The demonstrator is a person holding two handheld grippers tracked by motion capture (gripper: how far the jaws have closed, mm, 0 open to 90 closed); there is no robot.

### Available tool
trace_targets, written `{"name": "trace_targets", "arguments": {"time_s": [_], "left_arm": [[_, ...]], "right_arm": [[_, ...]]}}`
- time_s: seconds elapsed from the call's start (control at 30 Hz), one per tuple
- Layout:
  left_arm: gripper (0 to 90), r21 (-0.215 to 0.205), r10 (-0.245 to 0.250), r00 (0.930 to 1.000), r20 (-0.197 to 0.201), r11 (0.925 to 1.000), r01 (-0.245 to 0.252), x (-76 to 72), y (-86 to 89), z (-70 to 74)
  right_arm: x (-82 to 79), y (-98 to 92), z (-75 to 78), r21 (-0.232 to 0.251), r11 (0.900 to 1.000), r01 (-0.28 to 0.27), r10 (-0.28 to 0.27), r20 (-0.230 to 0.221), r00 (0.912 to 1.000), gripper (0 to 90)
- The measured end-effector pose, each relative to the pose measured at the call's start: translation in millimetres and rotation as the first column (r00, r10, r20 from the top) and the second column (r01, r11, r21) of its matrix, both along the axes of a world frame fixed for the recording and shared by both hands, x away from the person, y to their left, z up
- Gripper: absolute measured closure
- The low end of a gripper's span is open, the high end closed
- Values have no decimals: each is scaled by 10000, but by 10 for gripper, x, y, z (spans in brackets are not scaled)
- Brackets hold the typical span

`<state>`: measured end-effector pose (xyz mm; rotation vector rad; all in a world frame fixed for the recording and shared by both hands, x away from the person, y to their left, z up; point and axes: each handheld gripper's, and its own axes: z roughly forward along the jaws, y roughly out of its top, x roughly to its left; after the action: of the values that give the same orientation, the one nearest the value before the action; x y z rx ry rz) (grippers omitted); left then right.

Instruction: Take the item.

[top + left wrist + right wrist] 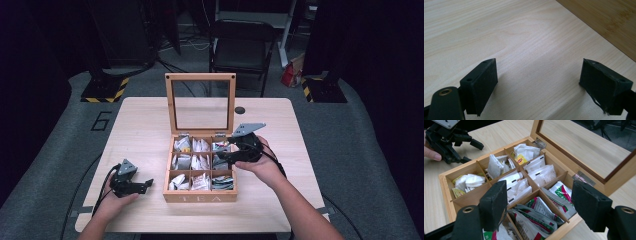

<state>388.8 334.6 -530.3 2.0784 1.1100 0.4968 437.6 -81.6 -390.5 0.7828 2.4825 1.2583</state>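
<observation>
While the left gripper (pixel 145 184) rests with jaws apart on the table (pixel 140 125) at lower left, the right gripper (pixel 225 150) hovers — jaws apart, empty — over the tea box (pixel 200 196) mid-frame, apparently choosing a tea bag (pixel 537 206) — next, lowering squarely into one compartment.

The wooden nine-compartment tea box (pixel 200 197) sits at the centre of the pale wooden table (pixel 145 125), its glass-paned lid (pixel 201 103) upright behind. My left gripper (pixel 146 185) rests left of it; my right gripper (pixel 226 151) hovers over the right-hand compartments holding paper tea sachets (pixel 222 182).
</observation>
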Motion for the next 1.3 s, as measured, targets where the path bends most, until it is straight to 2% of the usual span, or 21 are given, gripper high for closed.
{"name": "trace_targets", "arguments": {"time_s": [0.1, 0.17, 0.43, 0.5, 0.57, 0.6, 0.67, 0.8, 0.93, 0.97, 1.1, 1.13, 1.3], "left_arm": [[142, 11, -44, 10000, -86, 10000, 44, -1, 3, 6], [141, -23, 13, 10000, 48, 10000, -13, 2, -1, -4], [141, 23, -29, 10000, -25, 10000, 29, 1, 3, 3], [141, -24, 13, 10000, 62, 10000, -12, 2, -1, -5], [142, 31, -49, 10000, -63, 10000, 49, 1, 4, 5], [141, -28, 17, 10000, 58, 10000, -16, 2, -1, -5], [141, 52, -58, 10000, -66, 10000, 58, 1, 6, 7], [141, -20, 10, 10000, 56, 10000, -10, 2, -1, -5], [141, 36, -58, 10000, -74, 10000, 59, 1, 5, 6], [141, -9, 15, 10000, 58, 10000, -15, 2, -1, -4], [141, 34, -38, 10000, -42, 10000, 38, 0, 4, 5], [141, -11, 15, 10000, 65, 10000, -15, 2, -1, -5], [141, 16, -25, 10000, -31, 10000, 25, 1, 2, 3]], "right_arm": [[16, 51, -9, 66, 9999, -116, 116, -48, 9999, 291], [23, 88, -9, 87, 9998, -183, 183, -64, 9998, 290], [57, 232, -25, -4, 9990, -442, 442, -95, 9990, 292], [67, 261, -33, -25, 9986, -524, 523, -60, 9986, 302], [70, 291, -41, -24, 9984, -562, 562, -46, 9984, 311], [77, 305, -44, -43, 9979, -642, 642, -1, 9979, 314], [85, 336, -46, -63, 9976, -691, 691, -29, 9976, 319], [101, 389, -45, 33, 9969, -787, 787, 17, 9969, 329], [120, 450, -54, 68, 9956, -930, 930, -20, 9957, 340], [128, 483, -61, 75, 9951, -981, 982, -20, 9952, 353], [136, 528, -76, 99, 9944, -1049, 1049, -22, 9945, 368], [139, 538, -81, 73, 9937, -1117, 1117, -45, 9937, 373], [162, 605, -108, 50, 9920, -1264, 1264, -7, 9920, 399]]}}
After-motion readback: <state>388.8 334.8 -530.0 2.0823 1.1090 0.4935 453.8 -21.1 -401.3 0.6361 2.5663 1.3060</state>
